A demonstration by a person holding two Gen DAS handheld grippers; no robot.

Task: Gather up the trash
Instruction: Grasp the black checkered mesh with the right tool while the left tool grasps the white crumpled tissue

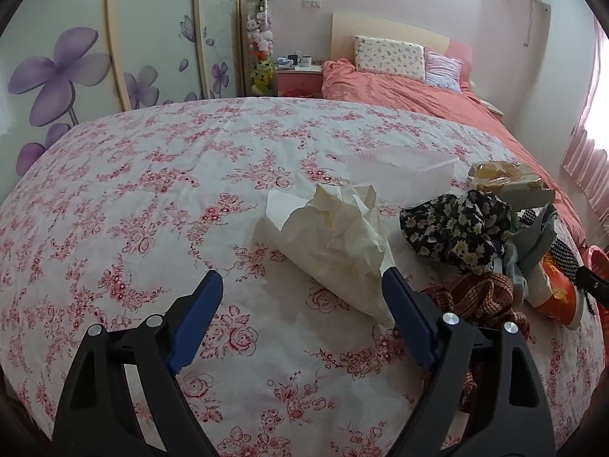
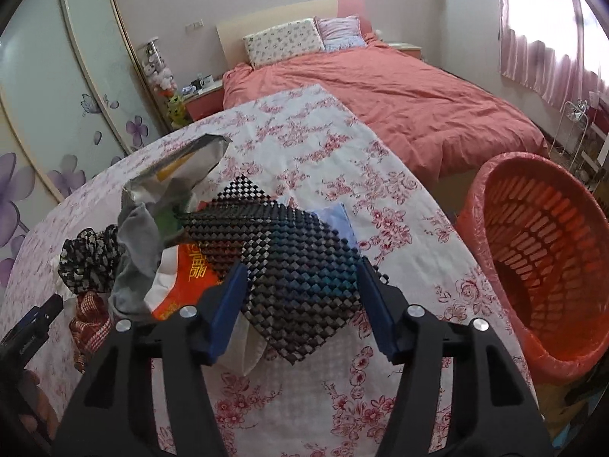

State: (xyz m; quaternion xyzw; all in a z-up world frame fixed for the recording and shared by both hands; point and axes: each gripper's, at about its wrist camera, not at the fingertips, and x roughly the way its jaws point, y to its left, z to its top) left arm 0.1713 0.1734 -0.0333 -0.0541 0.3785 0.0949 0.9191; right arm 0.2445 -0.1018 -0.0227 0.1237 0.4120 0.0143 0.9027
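Observation:
A crumpled white paper wad (image 1: 335, 236) lies on the flowered tablecloth (image 1: 152, 190). My left gripper (image 1: 302, 285) stands wide open just before it; the wad's lower end rests against the right fingertip (image 1: 396, 285). In the right wrist view a black studded mesh mat (image 2: 297, 259) lies flat between the blue pads of my right gripper (image 2: 300, 278), and its right corner pokes out past the right finger. I see no squeeze on the mat. Beside it lie an orange-and-white wrapper (image 2: 182, 278), a silver foil bag (image 2: 179, 175) and a grey rag (image 2: 133, 251).
An orange slatted basket (image 2: 533, 266) lined with a pink bag stands off the table's right edge. A black floral cloth (image 1: 453, 228), a brown woven cloth (image 1: 475, 297), a snack box (image 1: 510, 182) and a white paper sheet (image 1: 403, 167) crowd the table's right. A pink bed (image 2: 380, 95) lies beyond.

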